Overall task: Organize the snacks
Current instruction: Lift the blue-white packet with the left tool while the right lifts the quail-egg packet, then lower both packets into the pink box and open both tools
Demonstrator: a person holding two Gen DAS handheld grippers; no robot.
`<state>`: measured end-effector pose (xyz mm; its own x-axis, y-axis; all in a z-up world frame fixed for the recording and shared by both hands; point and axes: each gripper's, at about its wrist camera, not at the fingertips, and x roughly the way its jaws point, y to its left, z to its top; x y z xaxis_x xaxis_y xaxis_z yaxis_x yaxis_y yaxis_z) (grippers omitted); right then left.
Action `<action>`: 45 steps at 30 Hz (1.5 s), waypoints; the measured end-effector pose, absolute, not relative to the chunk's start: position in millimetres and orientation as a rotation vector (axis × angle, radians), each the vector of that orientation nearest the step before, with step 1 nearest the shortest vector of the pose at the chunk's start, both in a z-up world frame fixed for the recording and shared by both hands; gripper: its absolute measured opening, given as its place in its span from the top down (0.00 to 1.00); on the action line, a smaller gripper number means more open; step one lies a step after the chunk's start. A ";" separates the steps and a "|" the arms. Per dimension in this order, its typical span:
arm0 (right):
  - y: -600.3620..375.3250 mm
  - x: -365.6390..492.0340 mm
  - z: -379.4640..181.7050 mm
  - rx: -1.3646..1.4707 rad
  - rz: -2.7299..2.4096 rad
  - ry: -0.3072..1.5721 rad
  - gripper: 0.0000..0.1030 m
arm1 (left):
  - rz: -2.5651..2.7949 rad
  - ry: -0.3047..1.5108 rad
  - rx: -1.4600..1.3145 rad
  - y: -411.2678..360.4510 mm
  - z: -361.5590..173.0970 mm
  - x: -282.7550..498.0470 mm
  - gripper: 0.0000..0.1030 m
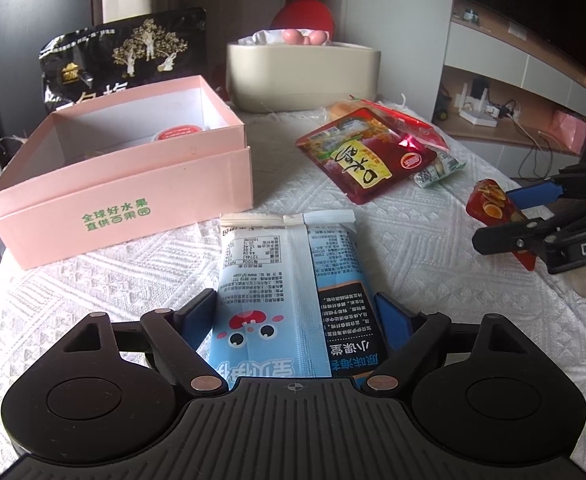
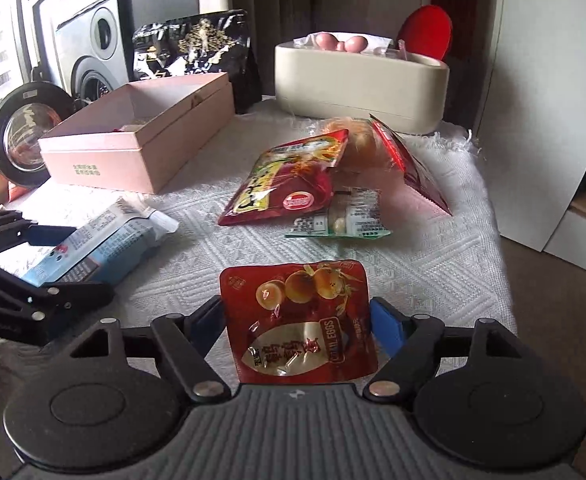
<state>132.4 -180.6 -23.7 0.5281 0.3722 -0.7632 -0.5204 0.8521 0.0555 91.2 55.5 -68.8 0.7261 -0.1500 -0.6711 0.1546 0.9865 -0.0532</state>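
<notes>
Both tongs tilt downward over the bench (image 2: 433, 240). The left tongs (image 1: 297, 316) straddle a blue snack packet (image 1: 289, 280) lying flat; whether the pads press, I cannot tell. The right tongs (image 2: 297, 320) grip a red quail-egg pouch (image 2: 301, 320) (raised, upright). The pink box (image 1: 133, 176) holds a red-lidded cup (image 1: 179, 133).

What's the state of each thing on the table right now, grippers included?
Left gripper: closed on the blue snack pack, which lies flat.
Right gripper: closed on the red quail egg pouch, lifted off the cloth.
Pink box: open, lid off, a red-lidded cup inside.
Black bag: upright behind the box.
Beige tub: open-topped, pink balls inside.
Red snack pile: loose, overlapping.
</notes>
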 end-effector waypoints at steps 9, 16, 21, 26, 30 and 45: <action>-129.9 128.1 48.7 -0.220 0.683 0.715 0.25 | -0.031 0.528 -0.073 129.4 22.3 78.2 0.17; -88.0 197.7 90.8 -0.054 0.680 0.669 0.24 | -0.064 0.652 -0.311 206.0 23.7 202.1 0.13; -67.7 224.9 74.1 -0.071 0.638 0.737 0.24 | -0.023 0.834 -0.058 190.1 -26.0 241.8 0.13; -30.9 254.6 58.8 -0.071 0.669 0.778 0.24 | -0.042 0.732 -0.053 195.5 -26.1 229.4 0.13; 25.3 282.6 51.7 -0.062 0.753 0.799 0.24 | -0.059 0.698 -0.023 198.3 -29.0 223.1 0.13; -36.3 314.0 42.5 -0.148 0.619 0.760 0.21 | -0.037 0.582 -0.117 209.1 3.5 205.7 0.17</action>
